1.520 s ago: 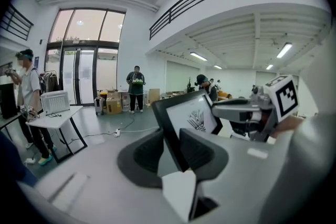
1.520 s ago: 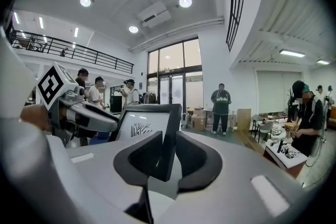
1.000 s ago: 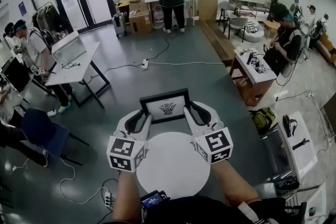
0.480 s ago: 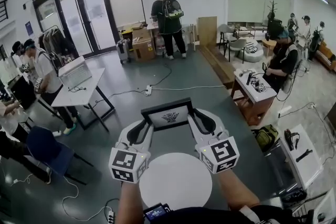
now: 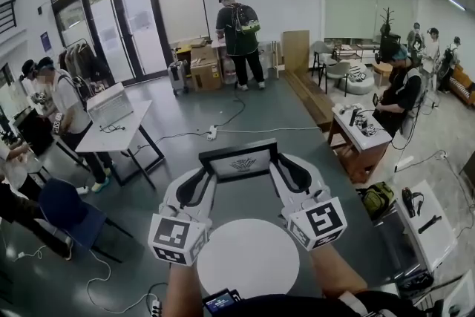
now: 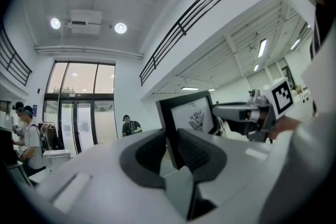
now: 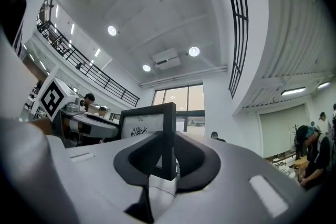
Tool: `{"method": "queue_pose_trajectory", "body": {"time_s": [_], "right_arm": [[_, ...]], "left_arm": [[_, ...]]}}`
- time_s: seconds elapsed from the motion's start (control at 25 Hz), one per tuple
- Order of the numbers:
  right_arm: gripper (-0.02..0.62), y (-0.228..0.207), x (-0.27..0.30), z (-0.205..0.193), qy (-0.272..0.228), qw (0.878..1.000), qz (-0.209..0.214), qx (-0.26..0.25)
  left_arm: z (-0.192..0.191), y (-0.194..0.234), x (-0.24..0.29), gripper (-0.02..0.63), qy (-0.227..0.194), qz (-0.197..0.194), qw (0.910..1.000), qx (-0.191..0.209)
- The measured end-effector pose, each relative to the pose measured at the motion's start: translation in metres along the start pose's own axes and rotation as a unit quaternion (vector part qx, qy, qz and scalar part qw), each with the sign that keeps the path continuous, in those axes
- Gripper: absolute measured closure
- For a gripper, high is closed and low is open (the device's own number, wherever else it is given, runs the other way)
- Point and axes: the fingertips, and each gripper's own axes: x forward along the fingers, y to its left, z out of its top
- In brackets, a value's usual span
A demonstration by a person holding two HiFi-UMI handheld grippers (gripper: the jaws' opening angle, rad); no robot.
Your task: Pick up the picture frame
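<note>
A picture frame (image 5: 239,161) with a broad black border and a white sheet bearing a small dark plant-like drawing at its centre is held in the air, wider than tall, just beyond the far rim of a round white bench (image 5: 249,257). Its left edge is pinched by the left claw (image 5: 211,176), whose jaws have just been closing with that black edge between the dark pads. Its right edge is pinched by the right claw (image 5: 275,167), with a pad pressed on either face of the border. Nothing but the two claws touches the frame, and grey floor (image 5: 245,111) shows between its lower edge and the bench's rim. Beyond the round bench the floor lies wide and open, crossed only by a power strip (image 5: 212,133) and its cable, well away. Far to the left of the round bench a rectangular white table (image 5: 119,131) is seen with a person beside it. Far to the right stands a low table (image 5: 361,131) with another person next to it.
</note>
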Motion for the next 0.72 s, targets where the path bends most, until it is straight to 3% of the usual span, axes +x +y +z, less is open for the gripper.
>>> {"method": "queue_pose_trajectory", "body": {"time_s": [0.72], "right_arm": [[0.534,0.007,-0.037,0.029,-0.041,0.999,0.009,-0.014]], "left_arm": [[0.031,-0.024,-0.029,0.541,-0.039,0.004,0.9991,0.015]]}}
